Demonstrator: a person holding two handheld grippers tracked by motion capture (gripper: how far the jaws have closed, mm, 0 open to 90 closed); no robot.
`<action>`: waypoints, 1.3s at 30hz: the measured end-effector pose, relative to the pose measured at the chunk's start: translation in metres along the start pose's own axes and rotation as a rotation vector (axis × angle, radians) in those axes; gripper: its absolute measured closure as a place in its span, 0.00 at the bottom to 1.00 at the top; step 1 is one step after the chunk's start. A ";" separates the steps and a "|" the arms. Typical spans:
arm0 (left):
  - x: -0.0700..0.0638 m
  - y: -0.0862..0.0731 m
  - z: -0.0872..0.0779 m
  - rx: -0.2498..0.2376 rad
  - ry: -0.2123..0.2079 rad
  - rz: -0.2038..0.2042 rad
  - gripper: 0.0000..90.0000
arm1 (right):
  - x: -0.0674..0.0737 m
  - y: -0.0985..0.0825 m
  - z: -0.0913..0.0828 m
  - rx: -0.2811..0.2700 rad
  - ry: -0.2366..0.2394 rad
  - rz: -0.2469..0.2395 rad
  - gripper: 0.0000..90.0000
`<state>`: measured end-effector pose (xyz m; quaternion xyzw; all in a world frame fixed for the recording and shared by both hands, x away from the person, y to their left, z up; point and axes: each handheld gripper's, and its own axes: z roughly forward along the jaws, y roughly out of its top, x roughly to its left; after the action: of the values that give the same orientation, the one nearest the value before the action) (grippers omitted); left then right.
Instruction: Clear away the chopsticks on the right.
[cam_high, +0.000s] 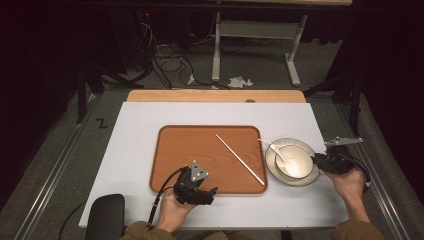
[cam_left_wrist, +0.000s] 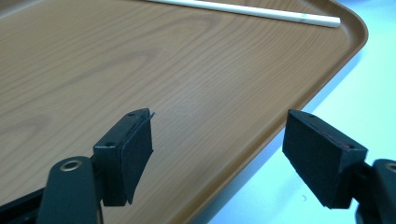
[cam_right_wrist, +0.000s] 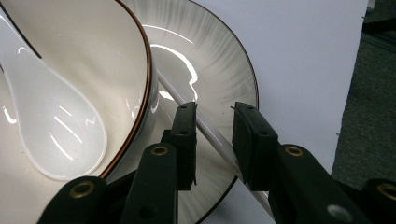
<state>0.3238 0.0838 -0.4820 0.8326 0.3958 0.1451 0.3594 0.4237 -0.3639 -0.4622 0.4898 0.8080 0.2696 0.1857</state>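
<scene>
I see my left gripper (cam_left_wrist: 217, 154) with jaws wide apart over the tray's (cam_left_wrist: 140, 70) near edge; a chopstick (cam_left_wrist: 243, 10) lies at its far side.

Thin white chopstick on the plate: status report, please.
Right gripper open, jaws astride thin white chopstick on ribbed grey plate. Left gripper open, empty, over brown wooden tray. Cream bowl close beside stick.

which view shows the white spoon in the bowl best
The right gripper view: the spoon lies large and sharp inside the bowl, its glossy scoop plain to see. The high view shows the spoon whole but small, handle pointing toward the tray. The left gripper view looks across the tray instead.
</scene>
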 end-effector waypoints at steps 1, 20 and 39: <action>0.000 0.000 0.000 0.001 0.000 0.000 0.27 | -0.001 0.000 0.001 -0.003 0.008 0.002 0.80; 0.002 -0.007 -0.005 0.006 0.020 -0.027 0.27 | -0.009 0.002 0.014 0.019 0.027 -0.008 0.93; 0.004 0.000 0.001 -0.002 -0.012 -0.018 0.27 | 0.004 -0.002 -0.025 -0.163 0.009 0.022 0.94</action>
<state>0.3276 0.0865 -0.4827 0.8293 0.4011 0.1372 0.3639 0.4068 -0.3678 -0.4441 0.4809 0.7788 0.3387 0.2181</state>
